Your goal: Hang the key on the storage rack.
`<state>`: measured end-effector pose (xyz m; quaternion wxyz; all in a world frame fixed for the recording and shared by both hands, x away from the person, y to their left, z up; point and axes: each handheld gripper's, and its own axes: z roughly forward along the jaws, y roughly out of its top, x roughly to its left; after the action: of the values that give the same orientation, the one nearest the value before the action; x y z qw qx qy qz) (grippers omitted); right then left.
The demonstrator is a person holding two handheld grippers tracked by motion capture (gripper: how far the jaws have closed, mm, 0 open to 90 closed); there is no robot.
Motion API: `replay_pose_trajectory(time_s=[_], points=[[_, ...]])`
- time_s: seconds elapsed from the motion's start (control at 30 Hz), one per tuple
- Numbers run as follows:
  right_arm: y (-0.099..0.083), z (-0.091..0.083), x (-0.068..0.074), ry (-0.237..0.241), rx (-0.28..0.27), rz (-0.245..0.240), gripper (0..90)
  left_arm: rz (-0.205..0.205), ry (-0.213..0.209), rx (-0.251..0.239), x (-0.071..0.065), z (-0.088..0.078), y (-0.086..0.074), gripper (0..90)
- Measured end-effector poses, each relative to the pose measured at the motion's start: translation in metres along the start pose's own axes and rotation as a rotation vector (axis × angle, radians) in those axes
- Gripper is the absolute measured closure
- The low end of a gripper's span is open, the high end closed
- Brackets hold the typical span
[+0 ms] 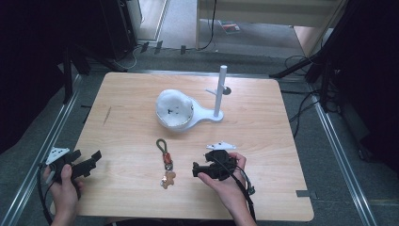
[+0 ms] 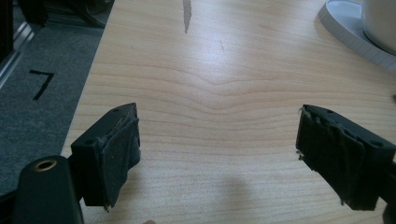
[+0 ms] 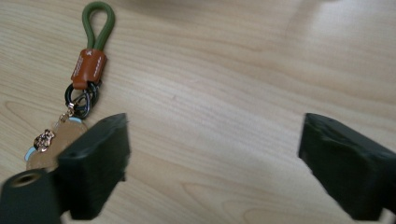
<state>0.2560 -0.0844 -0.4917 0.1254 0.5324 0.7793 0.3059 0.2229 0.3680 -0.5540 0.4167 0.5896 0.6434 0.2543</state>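
Right claw (image 1: 194, 168) gapes wide beside the keychain (image 1: 166, 162), seemingly not touching

Probably a lab recording bay: a wooden table (image 1: 263, 141) boxed by metal rails (image 1: 341, 155), black stands (image 1: 324, 70) and loose cables (image 1: 301, 101)

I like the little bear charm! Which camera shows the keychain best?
The right gripper view: the keychain is close there, with green loop, brown tab, rings and charm clear. The high view shows the whole keychain, but small. The left gripper view looks at bare table.
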Motion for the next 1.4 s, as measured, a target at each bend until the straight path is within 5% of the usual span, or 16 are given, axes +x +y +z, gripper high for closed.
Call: replay_pose_trajectory(time_s=[0.47, 0.57, 0.7, 0.83, 0.93, 1.03, 1.33, 1.4], points=[[0.003, 0.009, 0.022, 0.052, 0.158, 0.074, 1.2, -0.004, -0.002, 0.009, 0.000, 0.001, 0.000, 14.5], [0.007, 0.012, 0.031, 0.065, 0.215, 0.070, 12.2, -0.001, -0.002, 0.013, 0.000, 0.001, 0.001, 14.5], [0.009, 0.014, 0.039, 0.079, 0.260, 0.054, 12.7, -0.006, -0.006, 0.017, 0.001, 0.002, 0.001, 14.5], [0.009, 0.019, 0.053, 0.039, 0.256, -0.007, 13.2, -0.008, -0.009, 0.014, 0.001, 0.002, 0.001, 14.5], [0.013, 0.024, 0.061, -0.005, 0.226, 0.015, 12.8, -0.010, -0.011, 0.014, 0.001, 0.002, 0.001, 14.5], [0.018, 0.030, 0.066, -0.072, 0.227, -0.018, 12.5, -0.010, -0.010, 0.012, 0.001, 0.002, 0.001, 14.6], [0.037, 0.044, 0.075, 0.012, 0.312, 0.024, 17.6, -0.006, -0.011, 0.012, 0.001, 0.001, 0.001, 14.6], [0.041, 0.047, 0.078, -0.001, 0.315, 0.035, 19.7, -0.007, -0.012, 0.011, 0.001, 0.001, 0.001, 14.6]])
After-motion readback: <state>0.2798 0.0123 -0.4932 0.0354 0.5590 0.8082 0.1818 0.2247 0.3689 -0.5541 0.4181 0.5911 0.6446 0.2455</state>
